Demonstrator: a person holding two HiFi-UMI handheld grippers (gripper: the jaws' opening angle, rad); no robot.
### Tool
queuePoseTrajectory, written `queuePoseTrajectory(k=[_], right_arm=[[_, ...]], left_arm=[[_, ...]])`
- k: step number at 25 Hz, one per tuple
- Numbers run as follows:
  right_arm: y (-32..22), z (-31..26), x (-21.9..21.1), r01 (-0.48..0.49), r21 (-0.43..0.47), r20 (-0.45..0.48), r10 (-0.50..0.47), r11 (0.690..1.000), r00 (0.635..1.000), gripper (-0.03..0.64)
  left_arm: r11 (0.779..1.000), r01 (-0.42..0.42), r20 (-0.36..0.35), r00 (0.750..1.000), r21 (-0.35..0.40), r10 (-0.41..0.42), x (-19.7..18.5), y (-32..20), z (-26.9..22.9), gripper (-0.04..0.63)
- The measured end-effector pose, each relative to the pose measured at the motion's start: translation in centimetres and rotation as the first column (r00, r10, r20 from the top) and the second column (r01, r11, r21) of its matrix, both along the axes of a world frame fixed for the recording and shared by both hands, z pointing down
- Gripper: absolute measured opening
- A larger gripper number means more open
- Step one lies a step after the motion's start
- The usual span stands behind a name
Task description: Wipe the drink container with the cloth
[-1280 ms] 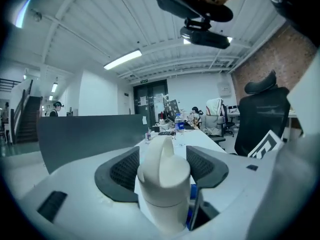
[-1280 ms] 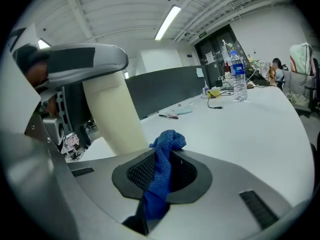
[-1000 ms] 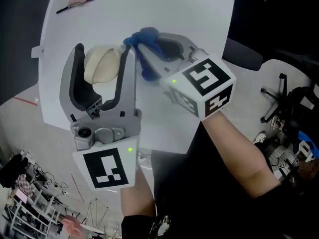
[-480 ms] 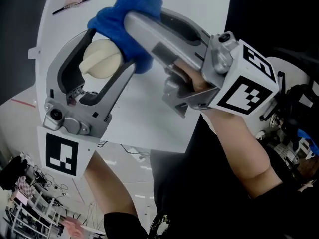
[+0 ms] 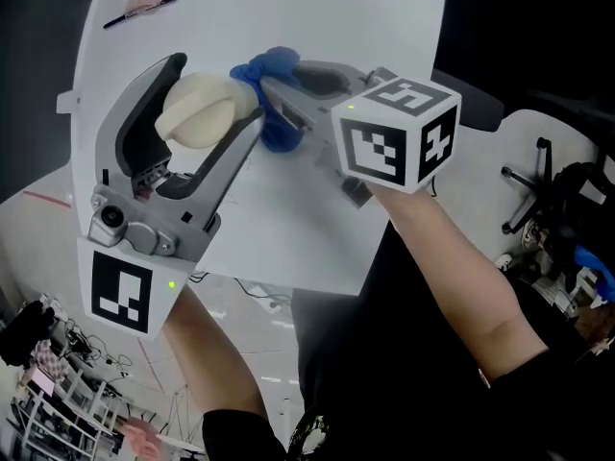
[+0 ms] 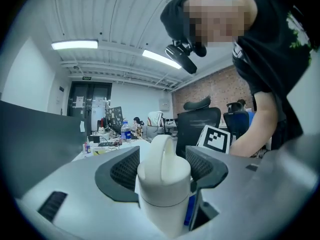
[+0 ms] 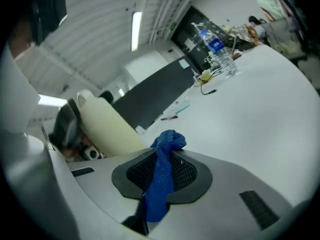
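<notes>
Jaws of my left gripper (image 6: pixel 163 156) clamp the cream drink container (image 6: pixel 162 189). Those of my right gripper (image 7: pixel 162 168) pinch a blue cloth (image 7: pixel 167 143), bunched just beside the container.

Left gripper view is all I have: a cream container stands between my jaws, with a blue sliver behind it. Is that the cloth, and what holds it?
Observer: Yes, it is the blue cloth. The right gripper view shows the right hand-held gripper shut on it, with a bunch poking out past the jaw tips.
Operator: Where does the cloth sit against the container?
Observer: In the head view it bunches at the side of the cream container that faces the right hand-held gripper. I cannot confirm contact.
Operator: What is below us?
Observer: A white table, with a dark pen near its far edge.
</notes>
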State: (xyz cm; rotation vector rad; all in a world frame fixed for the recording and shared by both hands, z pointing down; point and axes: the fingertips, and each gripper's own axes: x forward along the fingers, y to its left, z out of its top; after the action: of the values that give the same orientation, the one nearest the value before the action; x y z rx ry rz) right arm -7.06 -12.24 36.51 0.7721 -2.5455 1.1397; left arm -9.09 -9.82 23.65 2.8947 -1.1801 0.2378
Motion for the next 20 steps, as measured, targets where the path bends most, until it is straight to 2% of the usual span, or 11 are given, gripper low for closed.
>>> queuePoseTrajectory(k=[2, 4, 8, 10, 11, 13, 16, 18, 20], right_arm=[[0.1, 1.2, -0.3, 0.084, 0.069, -0.147, -0.073, 0.994, 0.986, 0.055], [0.0, 1.8, -0.6, 0.136, 0.12, -0.23, -0.106, 0.983, 0.967, 0.055], [0.1, 1.9, -0.7, 0.153, 0.156, -0.263, -0.108, 0.976, 0.959, 0.055], [0.1, 1.9, -0.6, 0.142, 0.155, -0.251, -0.1, 0.978, 0.963, 0.055], [0.1, 1.9, -0.6, 0.132, 0.149, -0.237, -0.095, 0.98, 0.967, 0.055], [0.1, 1.8, -0.6, 0.118, 0.14, -0.208, -0.087, 0.983, 0.974, 0.055], [0.2, 1.7, -0.5, 0.113, 0.15, -0.209, -0.08, 0.982, 0.975, 0.055], [0.3, 1.6, -0.5, 0.107, 0.156, -0.214, -0.072, 0.982, 0.974, 0.055], [0.4, 1.6, -0.4, 0.097, 0.162, -0.216, -0.061, 0.982, 0.974, 0.055]], left_arm=[[1.0, 0.007, -0.007, 1.0, 0.001, -0.007, -0.1, -0.1, 0.0, 0.287], [1.0, 0.021, -0.003, 1.0, 0.0, -0.021, -0.3, -0.2, 0.1, 0.287], [0.996, 0.089, 0.114, 0.99, -0.012, -0.087, 0.0, -0.3, 0.4, 0.287], [0.984, 0.179, 0.159, 0.972, -0.019, -0.174, -0.3, -0.4, 0.5, 0.287], [0.97, 0.239, 0.164, 0.959, -0.035, -0.23, -0.7, -0.4, 0.6, 0.287], [0.924, 0.374, 0.13, 0.923, -0.078, -0.363, -1.3, -0.4, 0.6, 0.287], [0.828, 0.554, 0.055, 0.833, -0.088, -0.551, -1.8, -0.8, 0.0, 0.287], [0.765, 0.642, 0.068, 0.767, -0.051, -0.639, -1.9, -1.0, -0.3, 0.287], [0.721, 0.693, 0.113, 0.717, -0.001, -0.688, -2.0, -1.2, -0.3, 0.287]])
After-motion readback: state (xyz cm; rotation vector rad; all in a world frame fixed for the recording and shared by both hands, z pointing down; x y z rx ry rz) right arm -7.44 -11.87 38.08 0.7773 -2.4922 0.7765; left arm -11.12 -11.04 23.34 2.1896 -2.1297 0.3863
